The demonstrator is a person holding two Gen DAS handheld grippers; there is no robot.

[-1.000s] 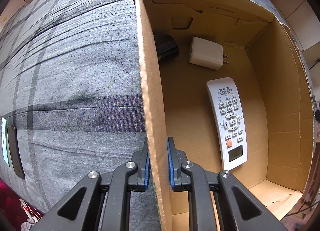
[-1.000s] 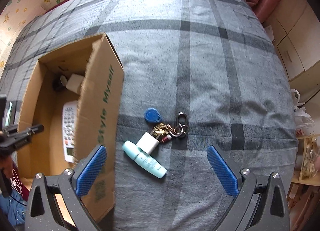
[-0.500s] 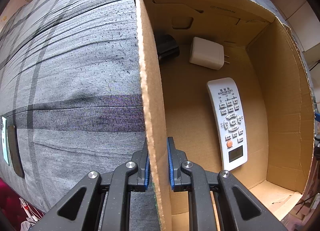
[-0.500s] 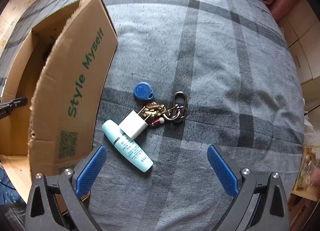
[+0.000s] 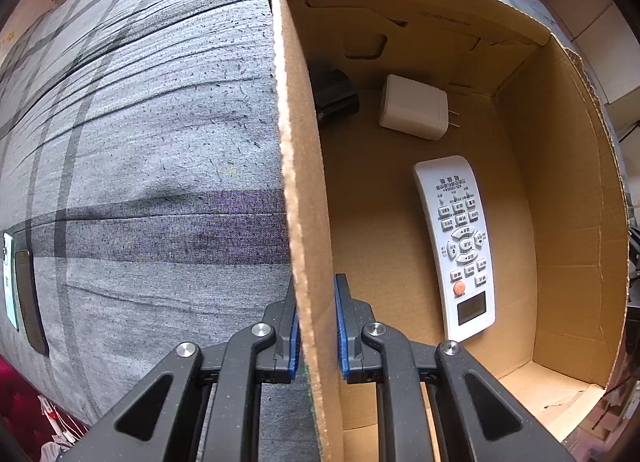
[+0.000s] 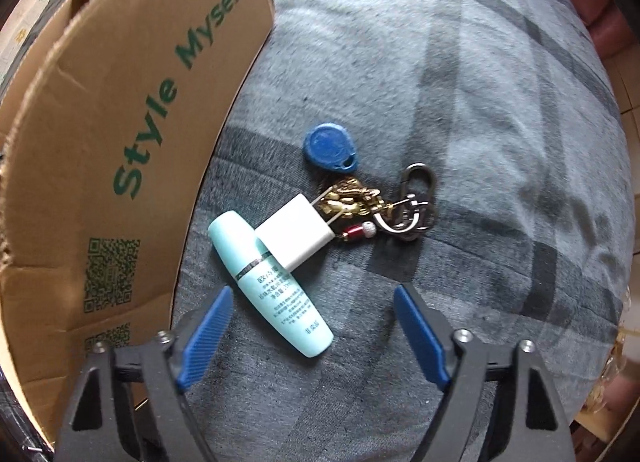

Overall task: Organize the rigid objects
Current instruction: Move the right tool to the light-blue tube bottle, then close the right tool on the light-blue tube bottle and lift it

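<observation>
While the left gripper (image 5: 316, 326) points down over the bed, its blue-padded fingers (image 5: 294, 336) are pinched on the upright wall of the cardboard box (image 5: 304, 166), one pad outside and one inside. Left of that wall in the left wrist view lies the grey plaid bedcover (image 5: 152, 150), with a dark flat device (image 5: 30, 298) at its far left edge, too close to the picture's rim to identify. Inside the box, near the far wall, a black object (image 5: 336, 96) is half hidden behind the gripped wall; just right of it lies a white charger (image 5: 414, 106) with its prongs pointing right. Nearer the camera lies a white remote control (image 5: 456, 246), buttons up, apart from the charger.

In the right wrist view the same box stands at the left, its outer face printed with green letters "Style Myself" and QR codes. Just right of it, on the bedcover, lies a pale teal bottle (image 6: 270, 282), slanted, with a second white charger (image 6: 296, 236) touching its upper side. Above that sits a blue key fob (image 6: 330, 146), joined to a brass charm and key rings (image 6: 384, 202). The right gripper (image 6: 316, 322) points down over the bottle's lower end; its fingers (image 6: 418, 334) have just been closing yet stand spread, one on each side of the bottle without touching it.
</observation>
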